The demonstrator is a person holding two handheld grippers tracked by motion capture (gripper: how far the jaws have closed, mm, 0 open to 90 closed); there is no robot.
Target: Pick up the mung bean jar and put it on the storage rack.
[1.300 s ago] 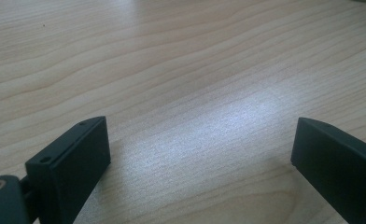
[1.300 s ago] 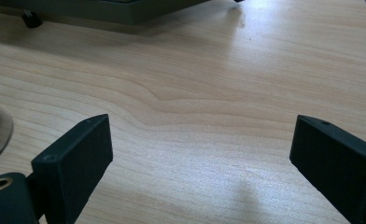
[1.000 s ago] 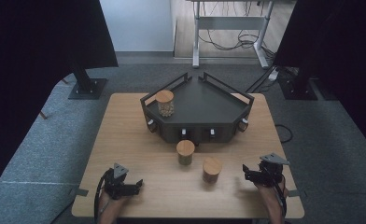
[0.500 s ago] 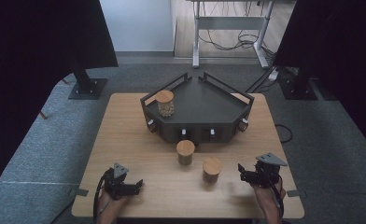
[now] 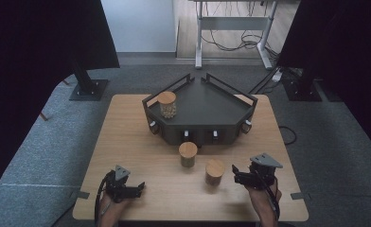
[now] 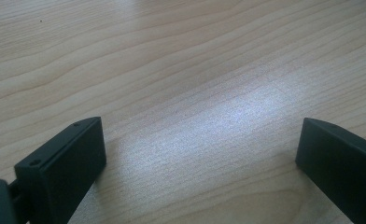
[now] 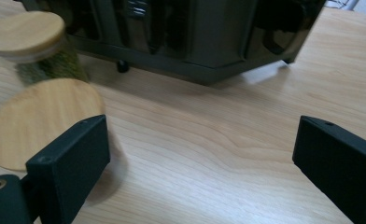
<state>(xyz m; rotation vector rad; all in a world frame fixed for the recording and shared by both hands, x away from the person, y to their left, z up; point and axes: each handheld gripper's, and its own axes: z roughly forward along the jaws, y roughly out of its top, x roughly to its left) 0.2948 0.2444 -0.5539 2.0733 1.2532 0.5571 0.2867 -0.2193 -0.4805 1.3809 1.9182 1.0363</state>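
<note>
The near jar (image 5: 215,171) stands upright on the table (image 5: 127,142), just to the left of the right gripper (image 5: 235,174) in the high view, close to its jaw tips but not touching them. In the right gripper view the jar's wooden lid (image 7: 38,119) shows as a blurred disc at the left, partly behind the left jaw and outside the gap, not between the jaws. The right gripper (image 7: 200,154) has just been opening its jaws; they now stand wide apart with only bare tabletop between them, and it holds nothing.

A second jar (image 5: 188,153) stands a little farther from the person and to the left of the first, near the front wall of the dark tray (image 5: 207,101); in the right gripper view it appears at the upper left with greenish contents (image 7: 29,44). A third jar (image 5: 167,104) stands inside the tray at its left corner.

The left gripper (image 5: 135,188) rests low at the table's near left, well apart from all the jars. Its jaws too have just been opening, and in its own view (image 6: 197,154) they stand spread over plain wood, gripping nothing.
</note>
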